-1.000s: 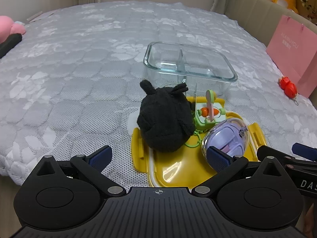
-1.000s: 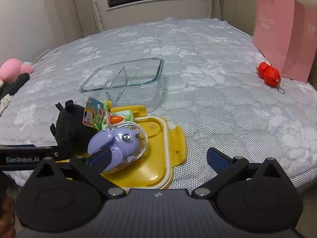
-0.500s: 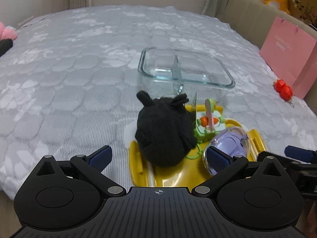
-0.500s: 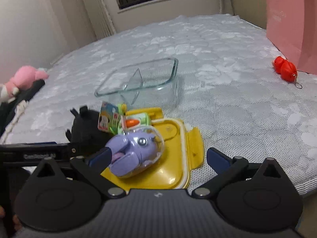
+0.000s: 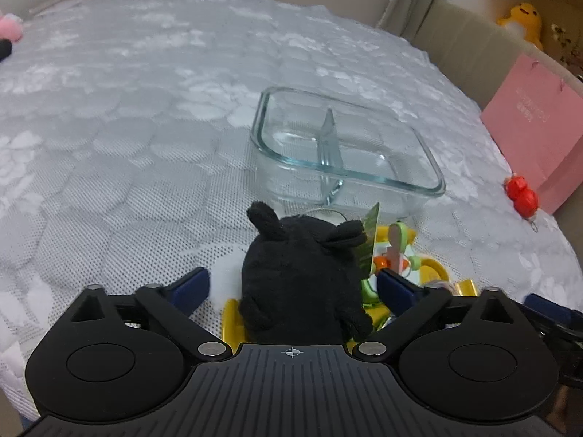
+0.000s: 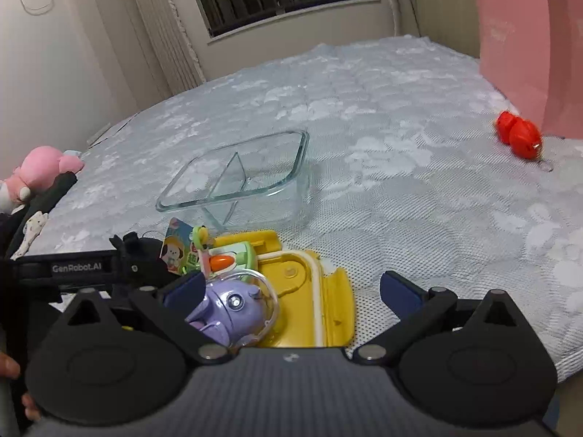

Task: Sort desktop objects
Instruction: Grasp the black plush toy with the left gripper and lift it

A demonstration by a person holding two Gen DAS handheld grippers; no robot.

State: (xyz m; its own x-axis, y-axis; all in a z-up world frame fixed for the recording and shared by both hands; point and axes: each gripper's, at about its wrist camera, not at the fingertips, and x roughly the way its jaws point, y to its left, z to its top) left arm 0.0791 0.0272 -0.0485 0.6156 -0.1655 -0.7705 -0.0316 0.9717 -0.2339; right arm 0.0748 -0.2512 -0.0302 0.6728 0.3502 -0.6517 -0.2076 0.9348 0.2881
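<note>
A black plush toy [image 5: 302,276] sits on a yellow lid [image 6: 309,291], between the open fingers of my left gripper [image 5: 291,286]; the pads stand apart from it. Beside it lie a green carrot toy [image 6: 226,258] with a paper tag and a purple toy in a clear capsule [image 6: 233,306]. My right gripper [image 6: 291,291] is open over the lid, its left finger next to the capsule. A divided glass container [image 5: 342,149], also in the right wrist view [image 6: 240,178], stands empty just beyond the lid.
A red keychain toy [image 6: 519,136] and a pink paper bag [image 6: 528,47] lie at the right. A pink plush [image 6: 40,167] lies at the far left. The grey quilted bed [image 5: 127,127] stretches around.
Both grippers moved forward and lower. The black plush now sits between my left fingers; the purple capsule is closer to my right gripper's left finger. Both stay open.
</note>
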